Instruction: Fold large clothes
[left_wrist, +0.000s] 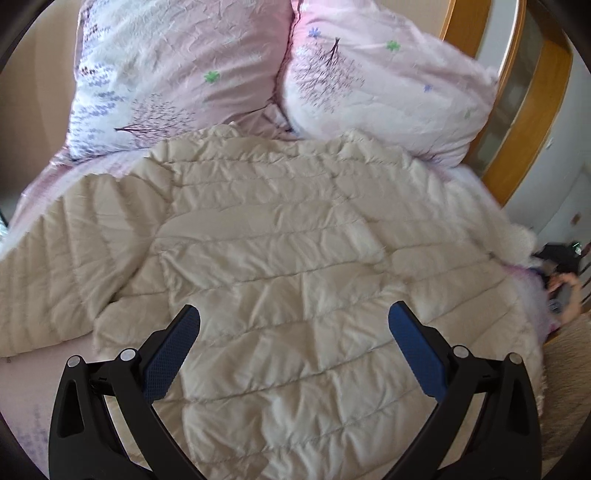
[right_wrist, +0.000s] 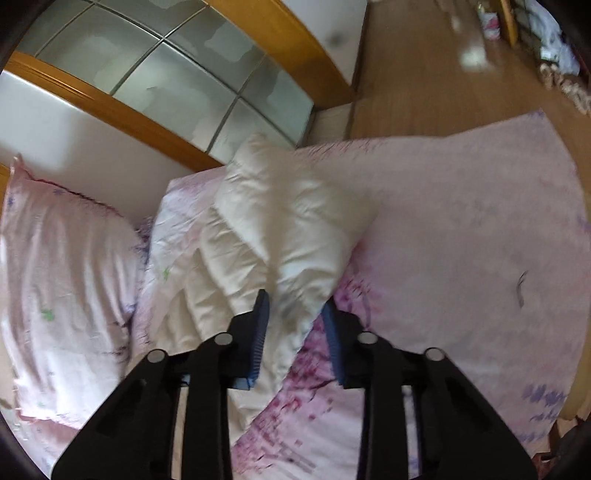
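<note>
A cream quilted puffer jacket (left_wrist: 280, 251) lies spread on the pink bed, one sleeve (left_wrist: 62, 258) stretched out to the left. My left gripper (left_wrist: 293, 325) hovers open and empty above the jacket's near part. In the right wrist view my right gripper (right_wrist: 295, 310) is shut on a cream sleeve of the jacket (right_wrist: 291, 229) and holds it lifted above the bed, the fabric bunched between the blue pads (right_wrist: 260, 332).
Two pink floral pillows (left_wrist: 177, 74) (left_wrist: 384, 92) lean at the head of the bed. A wooden headboard (left_wrist: 524, 122) stands behind them. The pink floral bedsheet (right_wrist: 461, 240) extends to the right; wooden floor (right_wrist: 424, 66) lies beyond the bed's edge.
</note>
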